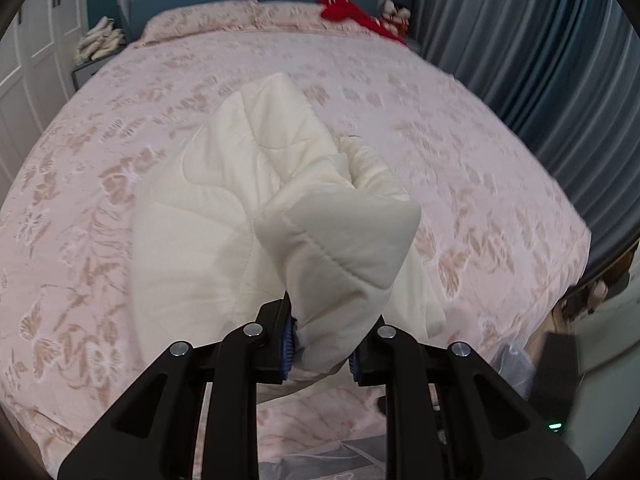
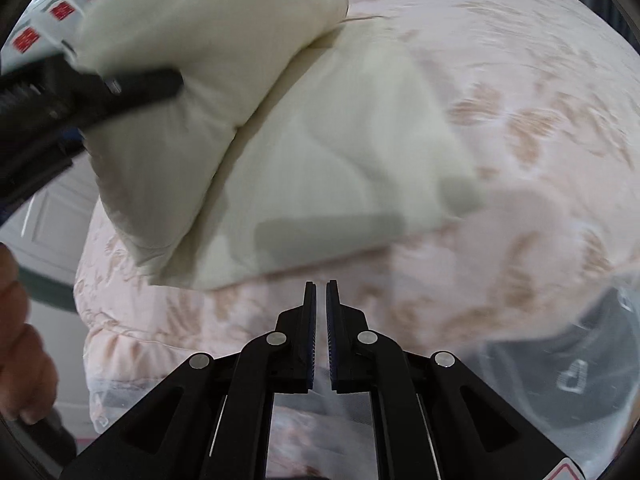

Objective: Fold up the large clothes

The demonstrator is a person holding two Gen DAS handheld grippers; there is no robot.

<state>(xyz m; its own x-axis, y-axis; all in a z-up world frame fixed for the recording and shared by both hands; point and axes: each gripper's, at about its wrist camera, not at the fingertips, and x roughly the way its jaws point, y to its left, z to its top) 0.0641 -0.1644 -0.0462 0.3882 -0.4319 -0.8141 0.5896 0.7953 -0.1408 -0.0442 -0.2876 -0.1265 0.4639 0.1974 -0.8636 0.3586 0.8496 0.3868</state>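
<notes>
Your left gripper [image 1: 322,344] is clamped on a bunched corner of the cream quilted garment [image 1: 256,200], lifting that thick, padded end while the rest lies folded over itself on the pink flowered bedspread [image 1: 460,128]. The fabric looks puffy, with stitched seam lines and soft creases. Your right gripper [image 2: 321,300] holds nothing, its fingers nearly together just short of the garment's near edge.
</notes>
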